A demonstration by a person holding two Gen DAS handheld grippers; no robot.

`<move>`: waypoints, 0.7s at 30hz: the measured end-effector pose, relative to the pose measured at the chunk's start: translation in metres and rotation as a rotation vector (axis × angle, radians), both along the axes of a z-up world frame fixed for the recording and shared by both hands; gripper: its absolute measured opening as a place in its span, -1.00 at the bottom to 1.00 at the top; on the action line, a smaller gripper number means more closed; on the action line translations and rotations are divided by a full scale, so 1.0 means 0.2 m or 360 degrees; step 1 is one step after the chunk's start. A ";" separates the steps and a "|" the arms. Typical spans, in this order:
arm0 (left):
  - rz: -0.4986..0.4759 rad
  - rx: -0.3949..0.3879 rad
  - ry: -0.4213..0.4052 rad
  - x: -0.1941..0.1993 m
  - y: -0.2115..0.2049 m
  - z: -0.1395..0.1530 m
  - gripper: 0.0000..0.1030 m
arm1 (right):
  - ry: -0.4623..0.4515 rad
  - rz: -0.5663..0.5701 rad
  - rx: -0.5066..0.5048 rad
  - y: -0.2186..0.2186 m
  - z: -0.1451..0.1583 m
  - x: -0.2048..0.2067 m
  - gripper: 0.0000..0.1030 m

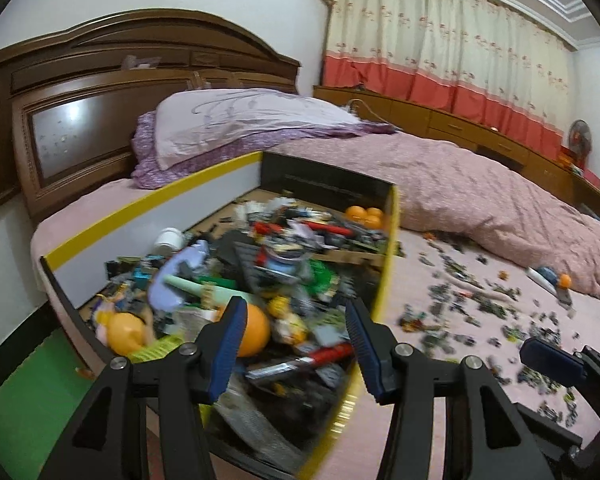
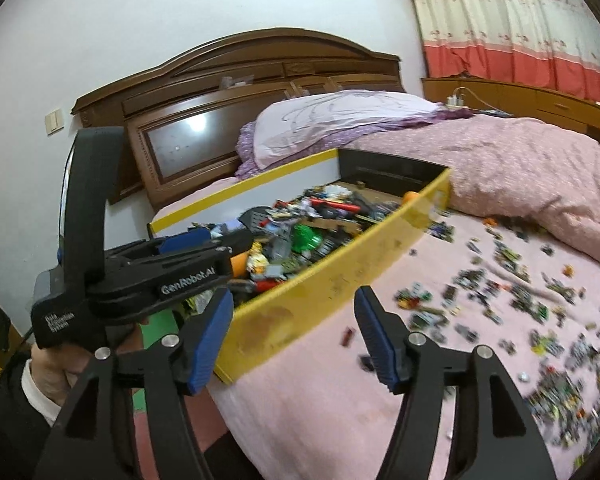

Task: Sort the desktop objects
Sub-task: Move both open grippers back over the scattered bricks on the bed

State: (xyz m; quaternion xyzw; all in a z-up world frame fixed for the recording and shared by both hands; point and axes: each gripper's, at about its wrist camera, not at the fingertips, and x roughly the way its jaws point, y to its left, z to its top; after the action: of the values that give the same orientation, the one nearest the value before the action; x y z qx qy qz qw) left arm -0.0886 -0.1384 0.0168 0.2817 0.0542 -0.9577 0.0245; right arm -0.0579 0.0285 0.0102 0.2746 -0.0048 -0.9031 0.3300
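A large shallow cardboard box with yellow-edged walls [image 1: 386, 280] is seen lying on a bed covered by a pink sheet [image 2: 320, 408], and it is heaped with small multicoloured toy building pieces [image 1: 284, 264], among them a smooth orange plastic ball [image 1: 254, 330] and a white round tub [image 1: 168, 239]. The left gripper [image 1: 294, 344] is held over the near end of this box with its blue-padded fingers [image 1: 228, 344] spread apart — nothing is grasped between them. The right gripper [image 2: 296, 344] is held just outside the box's yellow side wall, above bare sheet, and its fingers are likewise spread wide and empty. More loose toy pieces [image 2: 512, 304] are scattered across the sheet to the right of the box, well apart from both grippers. Beyond the box, a lilac pillow [image 1: 236, 124] is propped against a dark brown wooden headboard [image 1: 112, 92], and a rumpled pink quilt [image 1: 480, 192] is bunched along the far side.
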 end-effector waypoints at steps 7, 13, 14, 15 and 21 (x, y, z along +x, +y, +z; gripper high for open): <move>-0.0167 0.0046 -0.0039 0.01 0.23 -0.03 0.12 | 0.0003 -0.0181 0.0073 0.28 -0.06 0.09 0.30; -0.0324 0.0031 -0.0110 0.00 0.47 -0.10 0.12 | -0.0018 -0.0382 0.0117 0.57 -0.14 0.14 0.32; -0.0345 0.0029 -0.0123 0.00 0.51 -0.11 0.12 | -0.0027 -0.0425 0.0121 0.63 -0.15 0.14 0.32; -0.0366 0.0025 -0.0134 0.00 0.55 -0.13 0.12 | -0.0036 -0.0455 0.0123 0.67 -0.17 0.14 0.32; -0.0500 0.0046 -0.0176 -0.05 0.77 -0.20 0.12 | -0.0097 -0.0586 0.0105 0.90 -0.23 0.14 0.32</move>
State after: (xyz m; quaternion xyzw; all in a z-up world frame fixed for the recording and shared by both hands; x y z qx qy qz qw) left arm -0.0981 0.0159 -0.0227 0.3391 0.0219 -0.9319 -0.1266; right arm -0.0293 0.2083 -0.0363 0.3069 -0.0354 -0.9392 0.1498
